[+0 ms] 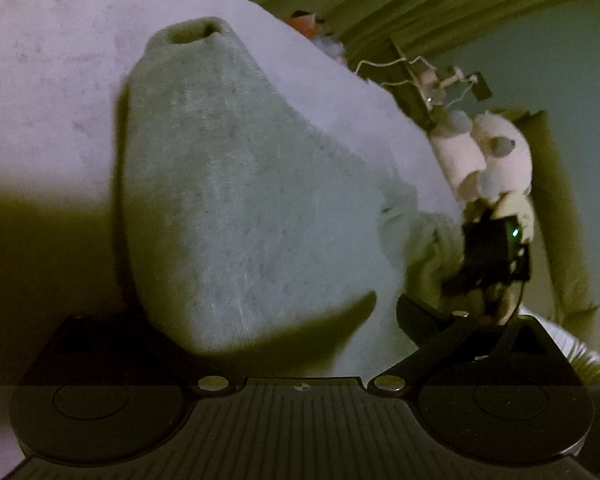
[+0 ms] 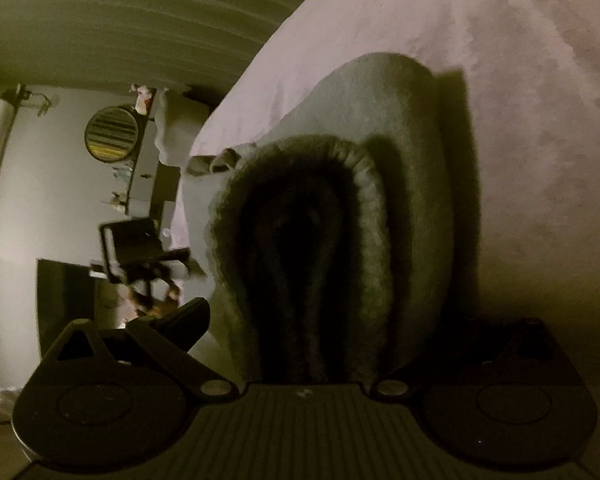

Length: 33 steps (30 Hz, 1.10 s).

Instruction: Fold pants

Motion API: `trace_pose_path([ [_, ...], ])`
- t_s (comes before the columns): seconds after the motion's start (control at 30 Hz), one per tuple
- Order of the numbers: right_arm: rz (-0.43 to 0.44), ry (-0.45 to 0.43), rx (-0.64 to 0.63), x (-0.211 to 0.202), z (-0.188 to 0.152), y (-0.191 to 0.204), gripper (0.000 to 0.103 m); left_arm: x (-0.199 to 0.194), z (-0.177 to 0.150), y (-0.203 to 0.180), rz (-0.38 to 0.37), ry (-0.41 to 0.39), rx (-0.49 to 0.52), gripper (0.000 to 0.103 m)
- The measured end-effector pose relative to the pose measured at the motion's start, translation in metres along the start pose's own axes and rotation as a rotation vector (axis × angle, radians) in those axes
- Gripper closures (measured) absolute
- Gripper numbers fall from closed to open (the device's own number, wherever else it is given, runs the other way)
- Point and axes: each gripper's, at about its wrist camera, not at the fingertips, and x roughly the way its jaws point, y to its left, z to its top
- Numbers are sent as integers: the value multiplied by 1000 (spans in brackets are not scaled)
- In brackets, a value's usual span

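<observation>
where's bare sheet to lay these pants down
Bare sheet lies left of the pants in the left view, and right of them in the right view. Toward the plush toy at the edge it is crowded.

A bed [image 1: 52, 92] with a pale lilac cover is lying under my two grippers, stretching far ahead in both wrist views. The grey-green pants [image 1: 228, 200] are lying directly on it, with the doubled layers showing in my right view.

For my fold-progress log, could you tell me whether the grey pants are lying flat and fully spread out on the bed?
No, the grey pants lie doubled over in stacked layers on the pale bed cover.
</observation>
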Motion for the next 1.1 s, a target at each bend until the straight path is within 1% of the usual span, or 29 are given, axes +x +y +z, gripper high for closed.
trace_pose_path([
  [0.1,-46,-2,-8,3,0,5,0,6,-1,3,2,-12,7,0],
  [0.13,-67,-9,-4,5,-1,7,0,5,-3,-1,16,-22,14,1],
  [0.17,-103,-23,3,6,-3,13,0,3,-4,-6,48,-31,20,5],
  [0.2,-147,-40,4,8,-6,21,3,3,-7,-14,105,-36,29,19],
  [0.23,-196,-57,-10,11,-9,29,15,4,-10,-24,172,-20,55,38],
  [0.27,-267,-75,-53,12,-15,39,20,6,-11,-31,201,-1,65,56],
  [0.3,-317,-95,-84,12,-19,47,35,6,-13,-36,209,0,58,60],
  [0.33,-331,-117,-84,10,-24,50,40,5,-14,-42,218,-12,47,68],
  [0.37,-327,-144,-57,7,-27,51,41,3,-14,-48,225,-23,54,78],
  [0.4,-330,-165,-41,5,-30,52,44,0,-14,-54,226,-35,69,81],
  [0.47,-359,-204,-60,4,-34,61,47,-6,-13,-64,214,-51,97,82],
  [0.57,-372,-242,-95,-1,-35,76,51,-9,-15,-64,250,-40,113,82],
  [0.67,-386,-242,-162,1,-27,95,52,-9,-9,-66,253,-44,105,82],
  [0.7,-397,-244,-179,2,-22,100,52,-10,-7,-68,250,-49,111,82],
  [0.73,-401,-245,-190,4,-15,106,53,-10,-4,-72,262,-52,128,82],
  [0.8,-408,-253,-228,7,-8,119,53,-10,6,-77,270,-68,145,82],
  [0.87,-417,-263,-288,11,3,131,53,-13,20,-77,277,-103,129,82],
  [0.9,-427,-271,-296,7,7,133,53,-14,27,-77,279,-118,125,82],
  [1.0,-420,-319,-277,-2,27,137,54,-18,50,-77,300,-168,131,82],
  [1.1,-390,-374,-252,-12,47,138,54,-17,75,-72,352,-191,135,81],
])
